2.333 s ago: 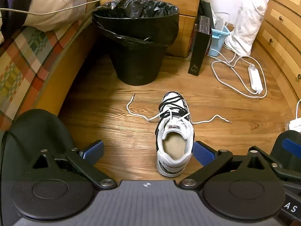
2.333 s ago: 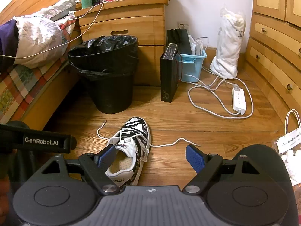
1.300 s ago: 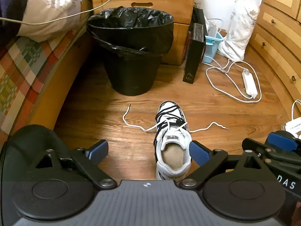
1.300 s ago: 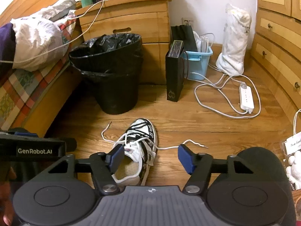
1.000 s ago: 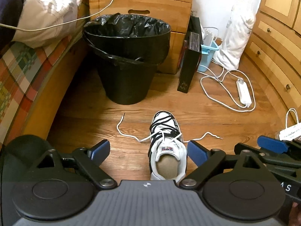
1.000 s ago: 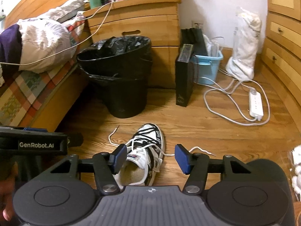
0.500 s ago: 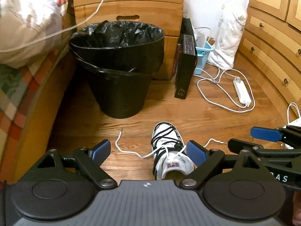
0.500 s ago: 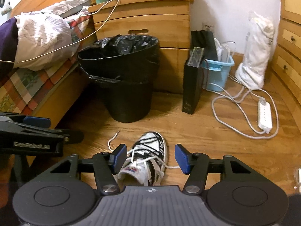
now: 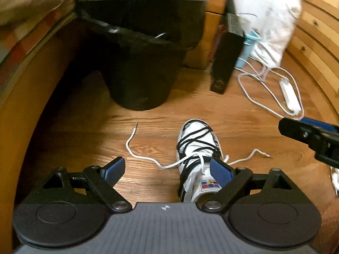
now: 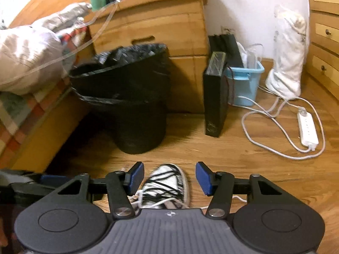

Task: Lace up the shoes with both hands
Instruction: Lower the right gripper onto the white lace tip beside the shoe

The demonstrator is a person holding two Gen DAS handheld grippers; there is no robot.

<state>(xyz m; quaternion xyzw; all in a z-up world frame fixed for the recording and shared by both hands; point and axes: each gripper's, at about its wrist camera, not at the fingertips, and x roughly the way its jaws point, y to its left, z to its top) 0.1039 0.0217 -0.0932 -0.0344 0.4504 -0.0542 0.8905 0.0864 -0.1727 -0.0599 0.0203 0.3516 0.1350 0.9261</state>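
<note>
**A:** What lies on the floor?

**B:** A white shoe (image 9: 197,146) with black trim sits on a wooden floor (image 9: 148,127), toe pointing away. Its white lace (image 9: 146,158) is untied. One loose end trails to the left across the boards, the other end trails to the right.

**A:** Where are the two tools?

**B:** The left gripper (image 9: 167,168) hangs over the near end of the shoe. Its jaws stand wide apart and grip nothing. The left stretch of lace lies between them, and its right blue pad is in front of the tongue of the shoe. The right gripper (image 10: 169,177) hovers above the shoe too, with the toe showing between its blue pads. Its jaws are apart, narrower than the left pair, and grip nothing. In the left view, part of the right gripper juts in at the right edge.

**A:** What is around the shoe?

**B:** Beyond it stands a black bin (image 10: 131,97) lined with a black bag. Behind the bin is a wooden cabinet (image 10: 161,25). To the right of the bin stands a black box (image 10: 215,97), then a light blue tub (image 10: 245,82) and a white bag (image 10: 288,63). A white power strip (image 10: 307,129) with a looping cable lies at far right. A bed (image 10: 23,97) with a checked cover runs along the left.
</note>
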